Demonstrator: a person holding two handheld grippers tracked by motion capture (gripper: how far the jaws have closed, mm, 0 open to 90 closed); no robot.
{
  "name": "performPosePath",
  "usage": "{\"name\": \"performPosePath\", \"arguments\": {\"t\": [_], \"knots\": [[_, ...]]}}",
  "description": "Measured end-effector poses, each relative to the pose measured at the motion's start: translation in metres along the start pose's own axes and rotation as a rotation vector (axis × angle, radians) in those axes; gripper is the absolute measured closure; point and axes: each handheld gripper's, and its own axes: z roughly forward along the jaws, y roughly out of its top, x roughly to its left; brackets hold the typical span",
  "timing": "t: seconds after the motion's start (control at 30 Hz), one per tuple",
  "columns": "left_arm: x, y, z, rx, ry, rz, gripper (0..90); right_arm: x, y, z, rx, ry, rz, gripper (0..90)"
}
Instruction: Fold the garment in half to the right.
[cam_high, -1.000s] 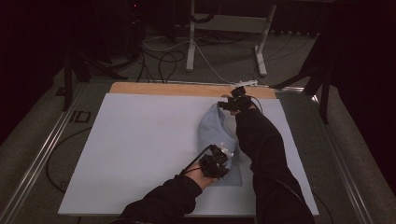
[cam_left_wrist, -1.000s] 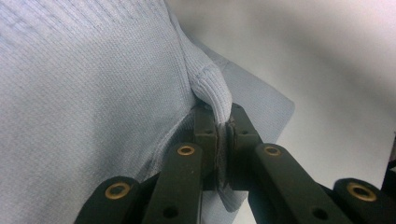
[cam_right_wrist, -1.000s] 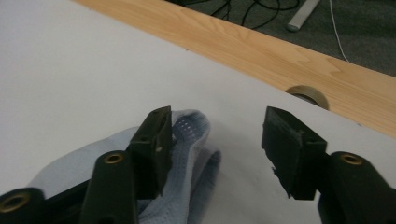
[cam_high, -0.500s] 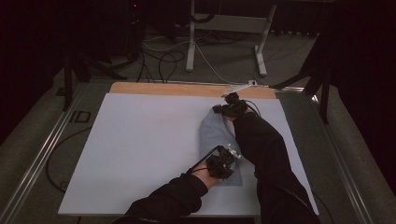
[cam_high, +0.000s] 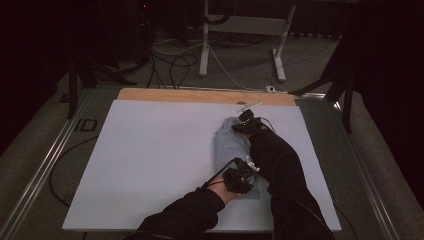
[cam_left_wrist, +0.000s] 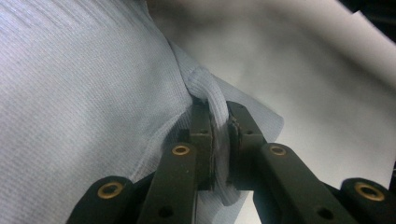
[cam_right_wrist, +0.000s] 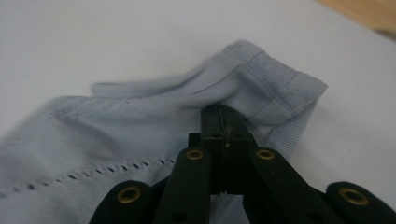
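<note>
Pale-blue ribbed garment (cam_high: 232, 150) lies near the table's (cam_high: 150, 165) right edge, pinched at opposite ends by left gripper (cam_left_wrist: 219, 140) and right gripper (cam_right_wrist: 225, 128), presumably for folding.

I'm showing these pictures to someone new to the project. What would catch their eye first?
The pale blue garment lying crumpled right of centre on the white table, with a gripper at each end. The left gripper pinches a ribbed fold at its near end, and the right gripper is shut on the cloth beside the hemmed far end.
</note>
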Motion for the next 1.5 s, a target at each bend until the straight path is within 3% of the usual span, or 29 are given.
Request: {"name": "performPosePath", "arguments": {"t": [0.07,0.23,0.43,0.47,0.5,0.53,0.67,0.83,0.87,0.93,1.1,1.33,1.5], "knots": [[0.000,0.000,0.001,-0.003,0.000,-0.001,81.8,-0.001,-0.002,0.000,-0.019,0.007,0.024,90.0],[0.000,0.000,0.001,-0.002,-0.002,-0.004,81.9,0.000,-0.001,-0.005,-0.020,-0.004,0.009,90.0],[-0.003,0.001,0.002,-0.009,-0.001,0.004,80.0,-0.003,0.006,-0.047,-0.130,-0.005,0.016,77.4],[-0.003,0.001,0.002,-0.009,-0.001,0.004,79.5,-0.003,0.006,-0.047,-0.130,-0.005,0.016,77.4],[-0.004,0.002,0.002,-0.010,-0.006,0.008,77.3,-0.004,0.006,-0.064,-0.175,0.000,0.037,64.8],[-0.006,0.003,0.002,-0.011,-0.011,0.005,77.3,-0.004,0.006,-0.064,-0.175,0.000,0.037,64.8],[-0.010,0.004,0.004,-0.014,-0.020,0.011,74.2,-0.001,-0.001,-0.081,-0.232,0.016,0.077,41.1],[-0.016,0.004,0.002,-0.016,-0.020,0.034,70.6,0.001,-0.012,-0.087,-0.270,0.034,0.128,24.7],[-0.016,0.004,0.002,-0.016,-0.020,0.034,69.7,0.001,-0.012,-0.087,-0.270,0.034,0.128,24.7],[-0.018,0.004,0.002,-0.010,-0.019,0.044,69.4,0.003,-0.020,-0.088,-0.277,0.062,0.150,16.3],[-0.023,0.004,0.003,-0.017,-0.029,0.073,65.9,0.005,-0.030,-0.088,-0.290,0.087,0.176,13.5],[-0.024,0.004,0.000,-0.040,-0.039,0.098,66.1,0.008,-0.038,-0.090,-0.282,0.082,0.166,13.7],[-0.028,0.002,-0.002,-0.068,-0.057,0.132,76.0,0.010,-0.042,-0.098,-0.296,0.072,0.158,13.9]]}}
